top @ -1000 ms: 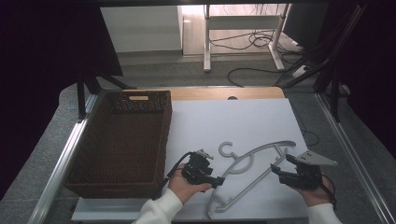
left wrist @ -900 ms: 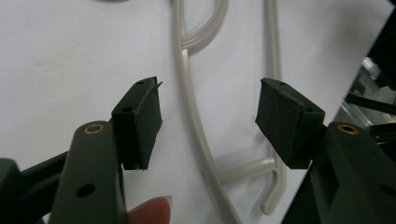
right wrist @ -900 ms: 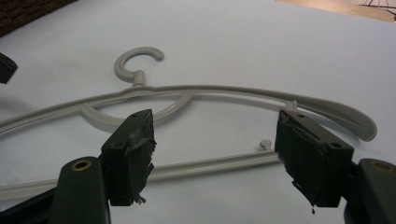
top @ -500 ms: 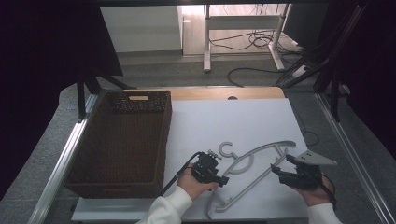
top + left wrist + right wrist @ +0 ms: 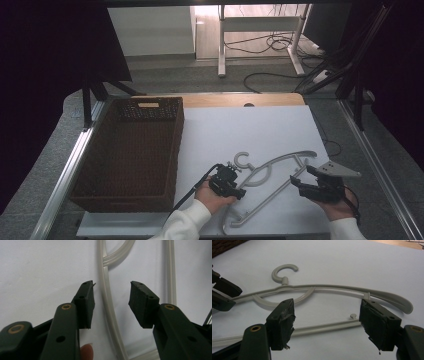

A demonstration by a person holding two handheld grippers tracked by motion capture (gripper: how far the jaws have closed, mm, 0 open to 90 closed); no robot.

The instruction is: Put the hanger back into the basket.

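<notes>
Two grippers: both low over the white worktop (image 5: 250, 130), one at each side of a single clothes hanger (image 5: 272, 176).
Hanger, place: flat on the worktop, near the person's edge, right of the brown wicker basket (image 5: 130, 155) and apart from it.
Hanger, long axis: in the high view it runs on a slant, from the low end near the front edge up and away to the rounded tip at the far right.
Hanger, hook: the open hook (image 5: 242, 159) points away from the person and a little left, on the side toward the basket.
Hanger, bars: curved shoulder bar on the far side, straight lower bar on the near side.
Left gripper (image 5: 111, 301): held at the hook end of the hanger; its jaws have just been closing and stand part spread, one on each side of the shoulder bar, the pads not yet pressing on it.
Right gripper (image 5: 327, 318): jaws spread wide above the straight lower bar near the hanger's far-right end, pinching nothing.
Hands: the left hand (image 5: 212, 196) and right hand (image 5: 340, 202) each come in from the front edge.
</notes>
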